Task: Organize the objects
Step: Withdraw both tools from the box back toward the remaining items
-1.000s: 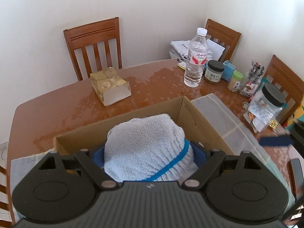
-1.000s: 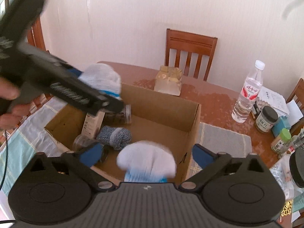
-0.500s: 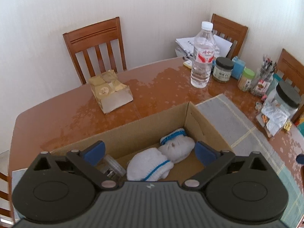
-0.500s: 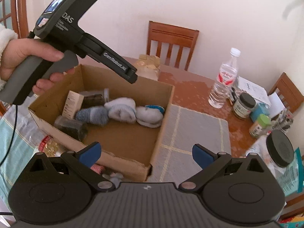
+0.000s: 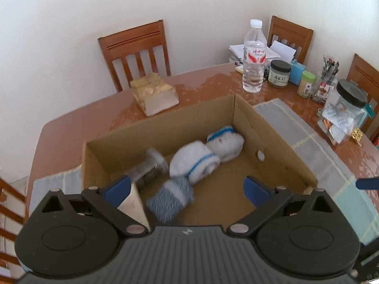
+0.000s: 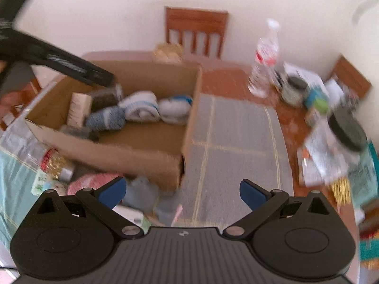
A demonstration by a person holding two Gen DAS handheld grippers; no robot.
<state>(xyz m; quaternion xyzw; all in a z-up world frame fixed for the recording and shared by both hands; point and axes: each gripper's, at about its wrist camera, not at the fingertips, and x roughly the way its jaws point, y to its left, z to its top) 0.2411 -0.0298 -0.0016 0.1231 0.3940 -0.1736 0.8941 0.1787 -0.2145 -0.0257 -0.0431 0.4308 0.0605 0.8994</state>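
Right wrist view is smeared by motion blur; labels and small items on the right side of the table (image 6: 227, 80) cannot be read. Near the bottom edge, a pink bundle (image 6: 94, 182) and pale packets are partly hidden behind the right gripper (image 6: 181, 191), and what they are cannot be told. A black handheld device (image 6: 59, 64) cuts in from the upper left, its back end out of frame, its tip over the left part of the box.

Left gripper (image 5: 187, 189): jaws spread wide, nothing between them, above the near part of the cardboard box (image 5: 279, 137). Right gripper: jaws also wide apart, empty, over the grey mat (image 6: 236, 127) just beside the box's near right corner.

In the box, along the far side: white sock roll with blue band (image 5: 225, 142) in the far right corner, a second white roll (image 5: 194, 163) touching it, a blue-grey roll (image 5: 170, 198) nearer the camera. A clear jar (image 5: 149, 168) lies on its side to the left; a pale carton (image 5: 132, 203) is half hidden by the left finger.

The box's near right floor is bare. The mat right of the box is open as far as the clutter of bottle (image 5: 254, 54), jars and papers. A tissue pack (image 5: 154, 97) sits behind the box, apart from it.
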